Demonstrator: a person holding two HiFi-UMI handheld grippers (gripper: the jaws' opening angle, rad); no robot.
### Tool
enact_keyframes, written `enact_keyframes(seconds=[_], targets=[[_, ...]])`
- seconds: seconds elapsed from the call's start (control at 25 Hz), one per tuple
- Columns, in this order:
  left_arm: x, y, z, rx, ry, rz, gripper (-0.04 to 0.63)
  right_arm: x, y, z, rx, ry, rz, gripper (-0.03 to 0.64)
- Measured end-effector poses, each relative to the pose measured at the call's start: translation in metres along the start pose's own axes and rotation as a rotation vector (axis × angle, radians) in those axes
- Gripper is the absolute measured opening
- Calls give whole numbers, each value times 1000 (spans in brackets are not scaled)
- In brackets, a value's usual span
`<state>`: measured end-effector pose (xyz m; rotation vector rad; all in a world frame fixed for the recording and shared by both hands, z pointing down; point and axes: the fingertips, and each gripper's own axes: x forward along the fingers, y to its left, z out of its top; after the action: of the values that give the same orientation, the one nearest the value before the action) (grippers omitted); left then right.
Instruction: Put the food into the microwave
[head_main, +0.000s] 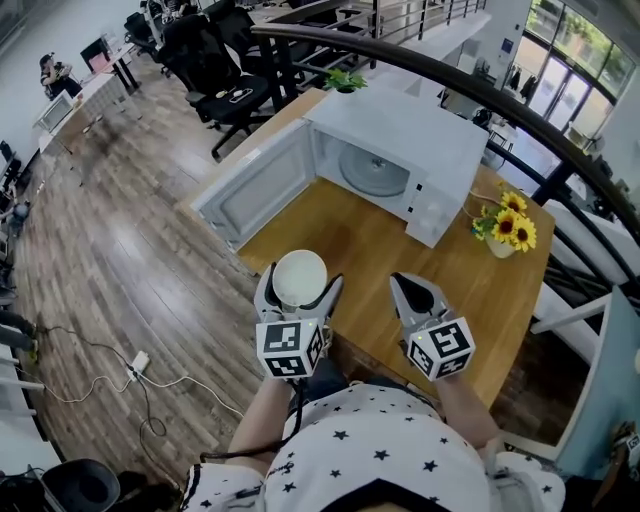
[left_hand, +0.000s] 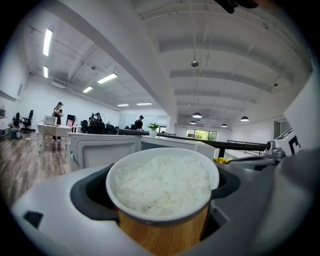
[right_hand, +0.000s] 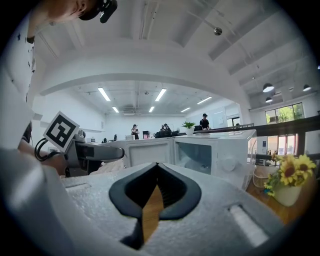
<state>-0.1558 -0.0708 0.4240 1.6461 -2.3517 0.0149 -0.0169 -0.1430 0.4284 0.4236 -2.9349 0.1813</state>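
Note:
A white bowl of rice sits between the jaws of my left gripper, which is shut on it, held above the near part of the wooden table. The white microwave stands at the table's far side with its door swung open to the left and its glass turntable bare. My right gripper hovers to the right of the bowl, jaws shut with nothing between them.
A pot of sunflowers stands on the table right of the microwave. A dark railing curves behind it. Office chairs and desks fill the wooden floor beyond; cables and a power strip lie on the floor at left.

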Motion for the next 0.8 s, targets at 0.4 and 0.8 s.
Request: enact_keyframes(seconds=[0.4,0.8], targets=[[81,14,20,37,36,-116,537,60,-41,20,20,-18,-97,6],[146,35,32,74,70,-232,537,101,-67,30,45,-32,-223,6]])
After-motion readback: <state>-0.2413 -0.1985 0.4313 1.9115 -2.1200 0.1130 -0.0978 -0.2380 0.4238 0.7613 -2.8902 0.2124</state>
